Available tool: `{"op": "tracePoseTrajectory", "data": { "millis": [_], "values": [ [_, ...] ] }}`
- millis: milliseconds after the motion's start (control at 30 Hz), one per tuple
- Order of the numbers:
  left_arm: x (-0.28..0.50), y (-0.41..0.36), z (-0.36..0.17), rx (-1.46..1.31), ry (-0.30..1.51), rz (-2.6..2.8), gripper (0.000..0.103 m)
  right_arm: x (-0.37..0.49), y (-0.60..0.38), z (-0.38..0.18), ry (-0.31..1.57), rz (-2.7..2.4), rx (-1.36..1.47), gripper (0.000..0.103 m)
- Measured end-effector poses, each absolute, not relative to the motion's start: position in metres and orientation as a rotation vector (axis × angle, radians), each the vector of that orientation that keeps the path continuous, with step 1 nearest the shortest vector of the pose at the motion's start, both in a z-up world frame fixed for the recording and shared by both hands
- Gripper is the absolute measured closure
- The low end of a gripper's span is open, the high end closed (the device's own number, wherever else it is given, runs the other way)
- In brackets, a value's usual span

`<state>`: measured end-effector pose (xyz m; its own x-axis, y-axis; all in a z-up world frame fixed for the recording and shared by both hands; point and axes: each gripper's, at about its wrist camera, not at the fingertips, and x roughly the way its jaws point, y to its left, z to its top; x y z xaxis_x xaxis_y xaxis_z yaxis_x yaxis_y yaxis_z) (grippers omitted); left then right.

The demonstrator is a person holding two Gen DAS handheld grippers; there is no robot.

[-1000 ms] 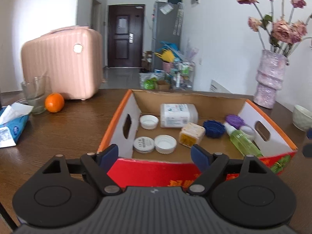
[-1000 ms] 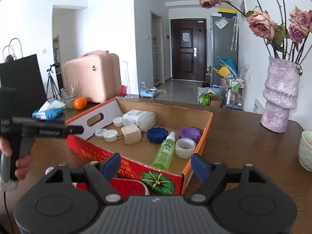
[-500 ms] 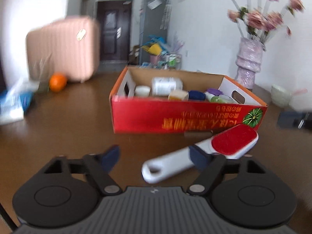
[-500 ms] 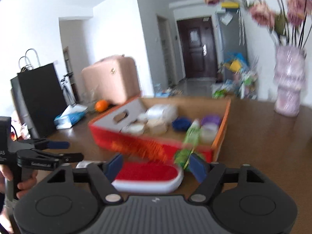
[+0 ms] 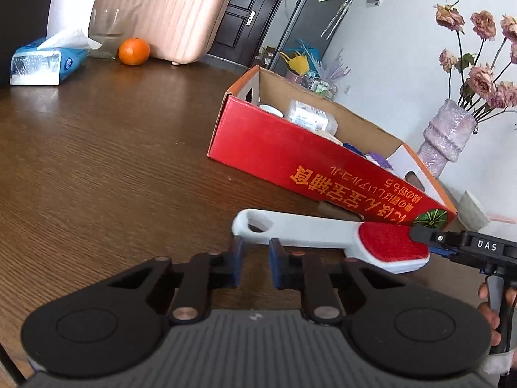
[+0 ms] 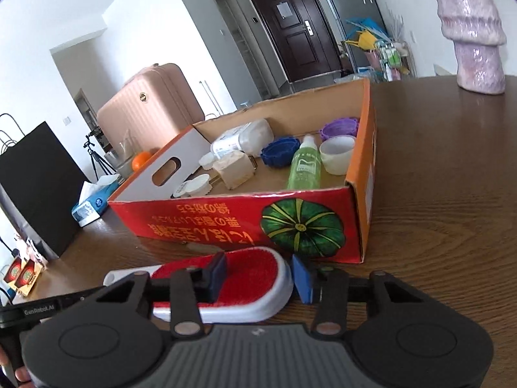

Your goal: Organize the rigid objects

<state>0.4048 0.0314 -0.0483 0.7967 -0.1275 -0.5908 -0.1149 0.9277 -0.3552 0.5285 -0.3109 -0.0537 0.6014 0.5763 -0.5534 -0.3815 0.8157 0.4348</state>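
One broad wooden table (image 5: 97,161) is being used as the work surface. The red cardboard box (image 5: 274,148) is being kept on it as the collecting place, with a green bottle (image 6: 305,165) and several lids already lying inside.

The lint brush (image 5: 323,231) is not yet being carried. It is lying flat on the table just in front of the box's printed wall, outside it. Its long axis is being kept roughly parallel to that wall, so the ringed handle end (image 5: 255,224) is pointing toward the left gripper (image 5: 255,258) and the red head (image 6: 255,263) toward the right gripper (image 6: 260,273). A two-ended lift is probably being prepared, one tool at each end.

Both sets of jaws have just been closing. The left tongs are being held nearly clenched at the ring end; whether the handle is being pinched cannot be told. The right tongs are being held half closed around the head's rounded end, and firm contact cannot be confirmed.
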Motion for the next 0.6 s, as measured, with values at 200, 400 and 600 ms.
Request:
{"op": "tracePoseTrajectory", "data": {
  "millis": [200,400,600],
  "values": [
    [0.412,0.044,-0.047,-0.441,0.629,0.017,0.084,0.532,-0.314,-0.057,0.746,0.572,0.326,0.061],
    [0.422,0.036,-0.048,-0.434,0.659,-0.026,0.091,0.531,-0.316,-0.058,0.752,0.575,0.331,0.064],
    [0.434,0.021,-0.046,-0.369,0.679,-0.031,0.093,0.523,-0.32,-0.052,0.75,0.597,0.317,0.077]
  ]
}}
